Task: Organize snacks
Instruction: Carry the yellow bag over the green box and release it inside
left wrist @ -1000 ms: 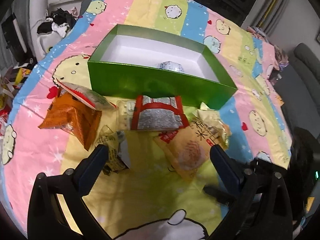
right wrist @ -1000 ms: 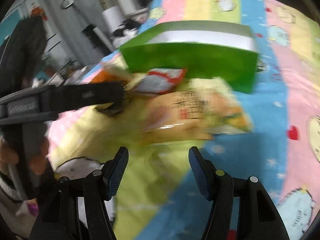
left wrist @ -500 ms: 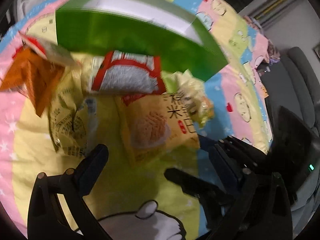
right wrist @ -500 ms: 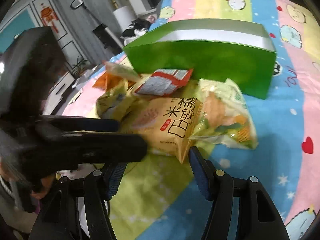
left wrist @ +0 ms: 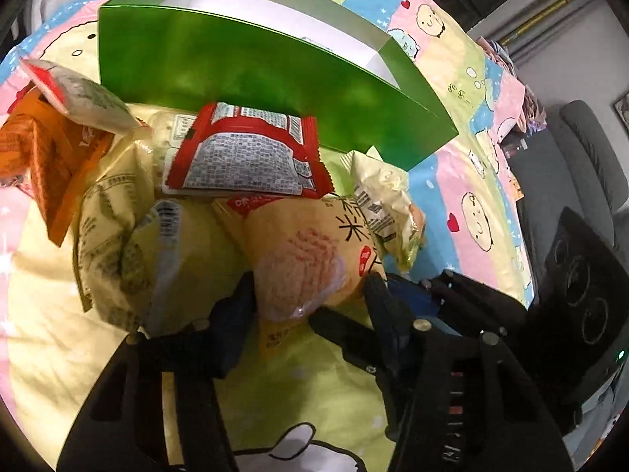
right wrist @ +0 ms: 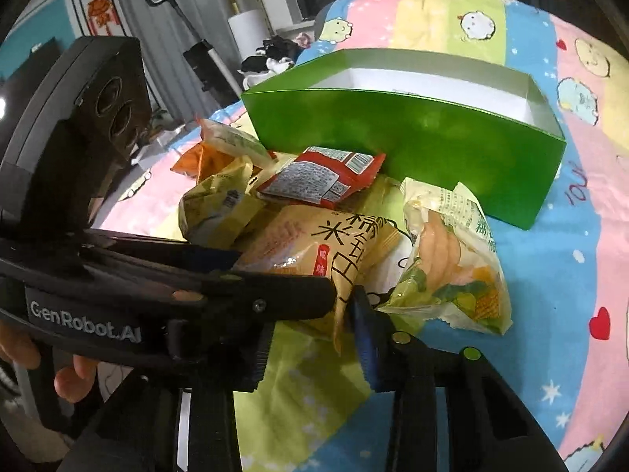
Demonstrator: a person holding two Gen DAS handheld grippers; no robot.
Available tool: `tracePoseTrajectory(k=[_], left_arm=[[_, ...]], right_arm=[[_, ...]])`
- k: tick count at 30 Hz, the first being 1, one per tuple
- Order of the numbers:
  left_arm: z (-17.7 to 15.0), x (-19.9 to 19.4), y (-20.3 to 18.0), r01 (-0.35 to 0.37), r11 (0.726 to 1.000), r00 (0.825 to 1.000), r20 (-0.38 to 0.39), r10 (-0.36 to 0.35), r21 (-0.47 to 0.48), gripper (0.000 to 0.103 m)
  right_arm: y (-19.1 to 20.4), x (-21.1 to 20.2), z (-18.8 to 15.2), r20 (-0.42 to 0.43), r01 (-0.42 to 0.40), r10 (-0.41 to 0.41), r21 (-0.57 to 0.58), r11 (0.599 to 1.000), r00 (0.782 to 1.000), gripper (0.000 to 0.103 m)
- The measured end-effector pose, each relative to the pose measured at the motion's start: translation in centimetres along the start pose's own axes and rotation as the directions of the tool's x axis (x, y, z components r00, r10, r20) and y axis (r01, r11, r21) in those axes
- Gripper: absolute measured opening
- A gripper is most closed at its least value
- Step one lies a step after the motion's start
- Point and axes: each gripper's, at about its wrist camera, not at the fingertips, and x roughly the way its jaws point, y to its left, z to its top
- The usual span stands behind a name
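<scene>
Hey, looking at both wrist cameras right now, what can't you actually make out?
- Green box floor: both views, hidden by its near wall.
- Right claw left finger: right wrist view, covered by the left claw crossing in front.
- Yellow rice-cracker bag near end: right wrist view, hidden behind that claw.
- Orange packet: left wrist view, partly under a white packet.

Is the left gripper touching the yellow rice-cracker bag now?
Touching. In the left wrist view, the left gripper has both fingers pressed against the sides of the yellow rice-cracker bag, with no gap showing.
</scene>
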Motion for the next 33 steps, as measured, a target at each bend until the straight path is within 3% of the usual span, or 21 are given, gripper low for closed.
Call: tracePoseTrajectory(k=[8, 12, 18, 24, 33], left_arm=[[-1.5, -3.1, -1.6, 0.010, 0.997, 0.999, 0.037, -0.013, 0.072, 0.053], [-1.0, -5.6, -3.0, 0.008, 0.993, 0.995, 0.098, -0.020, 0.119, 0.053], [2.2, -7.3, -4.4, 0.016, 0.986, 0.985, 0.165, -0.043, 0.166, 0.053], [7.1, -8.2, -3.7, 0.017, 0.982, 0.975, 0.213, -0.058, 0.189, 0.053], [13.4, -5.3, 0.4, 0.005, 0.995, 0.986, 0.167, -0.021, 0.100, 0.053]], right_arm=[[1.9, -3.3, -1.1, 0.064, 0.017, -0.018, 0.015, 1.000, 0.998, 0.034], [2.9, -5.7, -0.3, 0.125, 0.035, -0.035, -0.001, 0.999, 0.992, 0.034], [3.0, -7.7, 3.1, 0.214, 0.073, -0.066, -0.025, 0.997, 0.975, 0.034], [1.9, -7.1, 7.8, 0.278, 0.101, -0.083, -0.053, 0.993, 0.957, 0.034], [-1.3, -1.2, 13.5, 0.224, 0.057, -0.051, -0.021, 0.998, 0.973, 0.034]])
